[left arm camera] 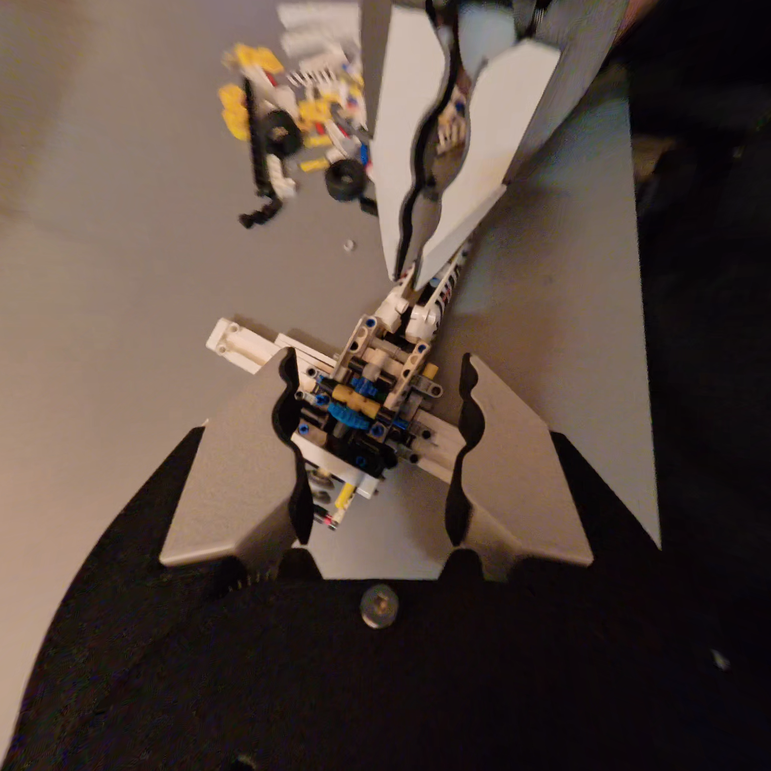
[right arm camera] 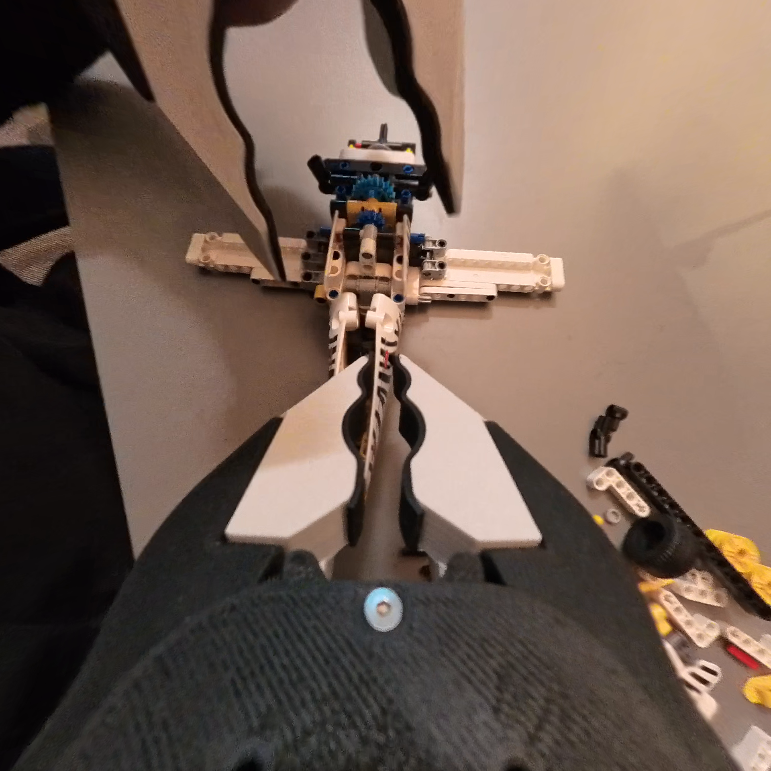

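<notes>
Here, left wrist view: the left tool (left arm camera: 377,400) stands wide apart, its fingers flanking the geared middle of a brick-built model (left arm camera: 367,400) that lies on the grey table (left arm camera: 104,292). The left pad sits close against the model's side, while the right pad shows a clear gap, so nothing is clamped. Farther off, the right tool (left arm camera: 406,277) is closed on the model's thin striped white tail panels. A blurred heap of loose parts (left arm camera: 292,121) — yellow, white, black, two tyres — lies well apart on the table.

Right wrist view: the right tool (right arm camera: 381,367) is pinched on one striped white panel (right arm camera: 377,400) of the tail, with both pads against it. The white wing beams (right arm camera: 500,267) spread flat to either side, and a blue gear (right arm camera: 369,190) sits mid-body. A black tyre (right arm camera: 655,542) and a black toothed strip (right arm camera: 684,509) lie to the right.

Judgement: the model is light and rigid, but it is joined only by push-fit pins — the tail panels and wings would likely flex or pop off under a twist. The blocky centre frame looks the soundest place to hold; the plastic is smooth, so it may slip
</notes>
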Demonstrator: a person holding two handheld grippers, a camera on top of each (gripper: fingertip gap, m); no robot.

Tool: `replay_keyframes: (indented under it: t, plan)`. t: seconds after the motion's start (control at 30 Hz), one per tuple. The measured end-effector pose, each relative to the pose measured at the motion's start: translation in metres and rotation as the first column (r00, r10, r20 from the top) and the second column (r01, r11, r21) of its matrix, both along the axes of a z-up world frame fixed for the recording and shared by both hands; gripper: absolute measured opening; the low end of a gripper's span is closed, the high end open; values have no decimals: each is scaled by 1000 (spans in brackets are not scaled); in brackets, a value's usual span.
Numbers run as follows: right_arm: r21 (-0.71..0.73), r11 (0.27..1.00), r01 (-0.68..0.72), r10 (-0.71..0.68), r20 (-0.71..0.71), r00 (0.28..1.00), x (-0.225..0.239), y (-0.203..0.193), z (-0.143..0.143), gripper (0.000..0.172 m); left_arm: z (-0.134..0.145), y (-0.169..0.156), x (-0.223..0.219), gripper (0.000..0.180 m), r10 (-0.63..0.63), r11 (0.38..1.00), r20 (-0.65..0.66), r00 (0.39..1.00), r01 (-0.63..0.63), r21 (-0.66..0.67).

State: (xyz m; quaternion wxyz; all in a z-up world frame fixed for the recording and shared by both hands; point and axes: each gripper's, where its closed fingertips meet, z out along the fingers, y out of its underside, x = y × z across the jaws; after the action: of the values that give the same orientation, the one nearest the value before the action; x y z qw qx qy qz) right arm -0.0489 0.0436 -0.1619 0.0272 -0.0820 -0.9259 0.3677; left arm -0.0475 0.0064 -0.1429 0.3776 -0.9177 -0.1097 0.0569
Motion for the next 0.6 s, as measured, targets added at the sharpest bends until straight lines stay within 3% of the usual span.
replay_keyframes:
  t: [0.1, 0.2, 0.43, 0.6]
  plan:
    - [36, 999, 3, 0, -96, 995, -3, 0, 0, 4, -18, 9, 4, 75, -147, 977, 93, 985, 159, -143]
    - [63, 998, 10, 4, -217, 976, -5, -1, 0, 4, -36, 5, 5, 52, -200, 930, 144, 969, 234, -283]
    - [72, 997, 26, 3, -376, 927, -9, -2, 2, 0, -38, 4, 3, 48, -193, 927, 135, 972, 225, -301]
    - [-33, 999, 43, -51, -296, 954, -10, -2, 4, 0, -38, 4, 3, 47, -193, 920, 131, 972, 226, -321]
